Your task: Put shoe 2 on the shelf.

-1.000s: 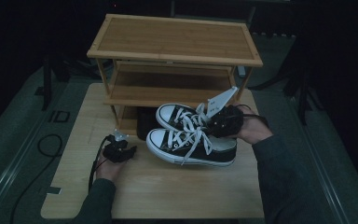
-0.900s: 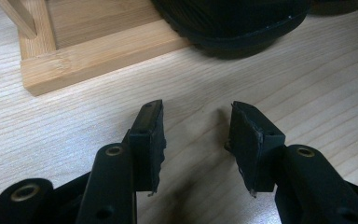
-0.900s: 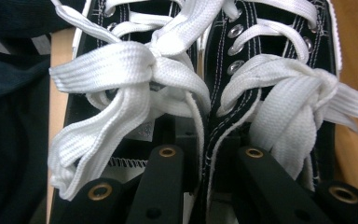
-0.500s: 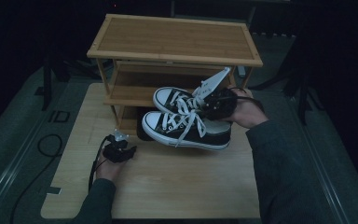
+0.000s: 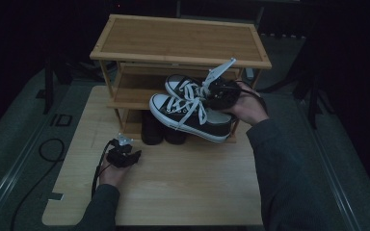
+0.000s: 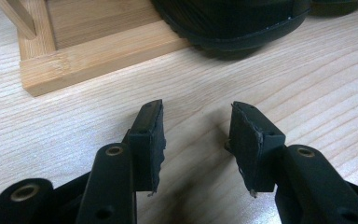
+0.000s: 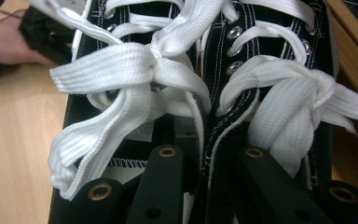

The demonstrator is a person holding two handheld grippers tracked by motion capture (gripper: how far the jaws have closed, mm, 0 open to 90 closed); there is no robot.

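A pair of black canvas sneakers [image 5: 188, 113] with white laces and soles hangs in the air, toes pointing left, right in front of the wooden shoe rack's [image 5: 180, 41] middle shelf. My right gripper [image 5: 217, 94] is shut on the pair. In the right gripper view its jaws [image 7: 209, 154] pinch the two inner collars together under the bows of the sneakers [image 7: 135, 70]. My left gripper [image 5: 127, 153] rests low on the table board, open. In the left gripper view its jaws [image 6: 196, 121] stand apart over bare wood.
A dark pair of shoes [image 5: 161, 130] stands on the rack's bottom shelf; one black toe [image 6: 233, 18] lies just beyond the left jaws, beside the rack's base rail [image 6: 98, 56]. The light wooden board [image 5: 173, 183] stretches toward me. Dark floor and cables surround it.
My right gripper has lifted the sneakers off the board and carried them up and left toward the rack's middle shelf. The left gripper has stayed in place.
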